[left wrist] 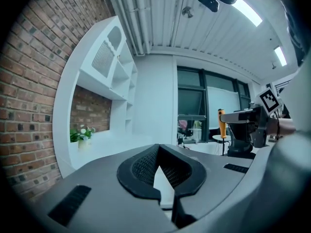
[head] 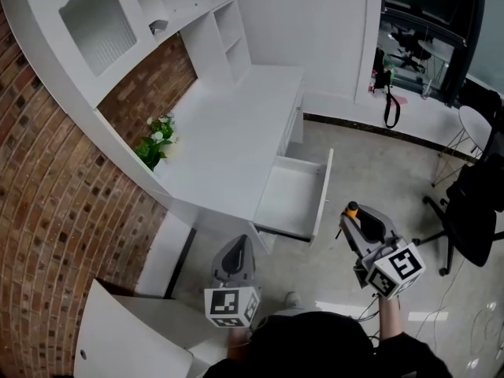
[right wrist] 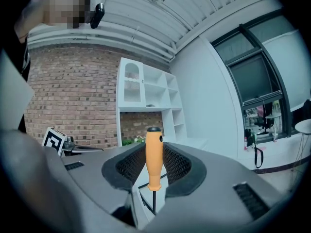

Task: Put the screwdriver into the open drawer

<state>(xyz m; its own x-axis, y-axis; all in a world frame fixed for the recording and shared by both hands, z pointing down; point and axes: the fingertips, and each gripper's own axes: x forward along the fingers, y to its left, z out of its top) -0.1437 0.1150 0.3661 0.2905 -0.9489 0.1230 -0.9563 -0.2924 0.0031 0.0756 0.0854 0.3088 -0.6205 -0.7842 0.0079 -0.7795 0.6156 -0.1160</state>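
Note:
The screwdriver (right wrist: 154, 159) has an orange handle and a thin dark shaft. It stands upright between the pads of my right gripper (right wrist: 153, 173), which is shut on it, handle up. In the head view the right gripper (head: 353, 221) hovers just right of the open white drawer (head: 324, 191), with the orange handle (head: 352, 209) at its tip. The drawer is pulled out of the white desk (head: 228, 132) and looks empty. My left gripper (head: 239, 249) is below the drawer's near corner, jaws together and empty. From the left gripper (left wrist: 163, 178) view the screwdriver (left wrist: 222, 125) shows at the right.
A potted plant (head: 156, 142) stands at the desk's left edge by the brick wall (head: 47, 211). White shelves (head: 224, 30) rise at the back. A black office chair (head: 472, 211) is to the right on the floor. A white panel (head: 126, 337) lies at lower left.

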